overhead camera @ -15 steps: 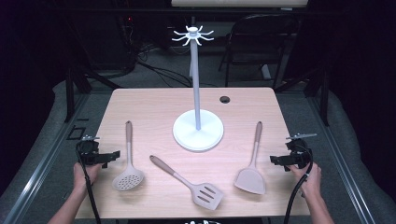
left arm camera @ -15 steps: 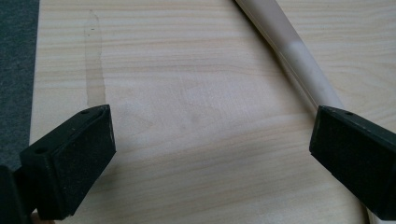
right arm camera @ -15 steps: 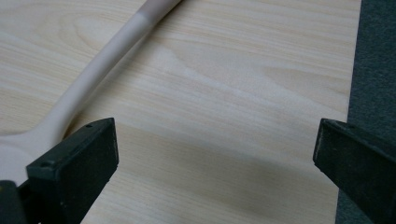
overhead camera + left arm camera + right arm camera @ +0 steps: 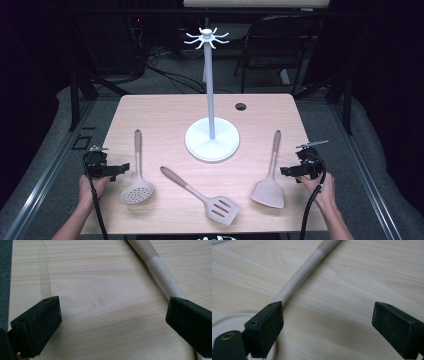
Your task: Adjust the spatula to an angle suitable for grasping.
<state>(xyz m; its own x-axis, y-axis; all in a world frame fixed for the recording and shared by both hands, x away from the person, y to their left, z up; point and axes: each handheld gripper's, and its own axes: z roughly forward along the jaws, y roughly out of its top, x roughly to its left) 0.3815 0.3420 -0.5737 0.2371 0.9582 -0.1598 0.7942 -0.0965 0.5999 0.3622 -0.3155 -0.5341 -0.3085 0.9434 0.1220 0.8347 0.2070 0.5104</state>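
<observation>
Landmark for this record: the white utensil stand, a round flat base with a thin upright pole and a ring of hooks at the top, standing at mid-width on the light wooden table.

Left gripper: held in the person's left hand, low and to the left of the stand's base, at the table's left edge. Its jaws stand wide apart with bare tabletop between them; nothing is gripped. In the left gripper view its gripper looks down on wood grain, and a pale rounded handle runs just past the right-hand jaw.

The beige perforated skimmer spoon with a brown handle end lies flat, left of the stand's base and just beside the left gripper, bowl toward the person.

Right gripper: held in the person's right hand, low and to the right of the stand's base. Jaws wide, nothing between the pads. In the right gripper view its gripper shows bare wood between the jaws.

The beige solid turner with a brown handle end lies flat, right of the stand's base, blade toward the person, just beside the right gripper; its handle passes by the left-hand jaw.

A beige slotted spatula lies diagonally in front of the stand's base, between the two other utensils. A small dark round grommet sits in the table behind the stand, to its right.
</observation>
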